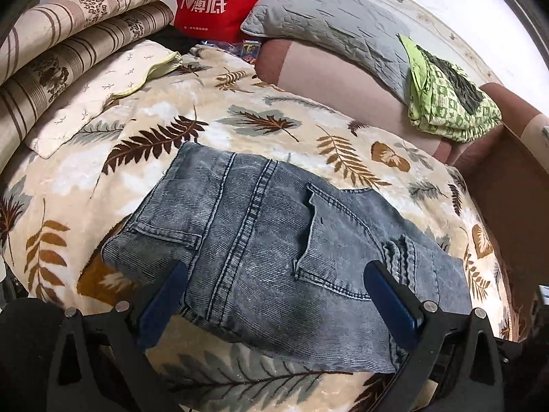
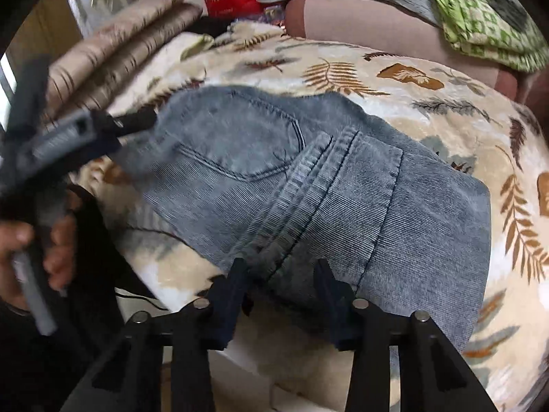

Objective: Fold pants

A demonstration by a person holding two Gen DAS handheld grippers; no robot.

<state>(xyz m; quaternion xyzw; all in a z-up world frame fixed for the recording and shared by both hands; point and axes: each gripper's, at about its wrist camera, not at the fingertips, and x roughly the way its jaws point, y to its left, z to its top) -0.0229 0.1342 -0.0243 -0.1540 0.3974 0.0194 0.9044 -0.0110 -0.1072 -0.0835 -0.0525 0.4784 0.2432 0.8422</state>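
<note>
Grey-blue jeans (image 1: 274,226) lie folded into a compact stack on a leaf-patterned blanket (image 1: 212,110), back pocket and seams facing up. In the left wrist view my left gripper (image 1: 276,269) stands open and wide just above the jeans' near part, with no cloth pinched. The right wrist view shows the same jeans (image 2: 343,178) from the other side. My right gripper (image 2: 281,267) hangs over their near edge, its jaws fairly narrow, and the pads do not press the denim. A person's hand (image 2: 51,247) holds the blurred left gripper (image 2: 133,134) at the jeans' left edge.
Striped rolled bedding (image 1: 68,51) and a cream pillow (image 1: 96,96) lie at the left. A red bag (image 1: 219,0) and a grey quilted pillow (image 1: 326,24) sit at the back. Folded green patterned cloth (image 1: 449,103) rests on a pink cushion (image 1: 343,82) at the right.
</note>
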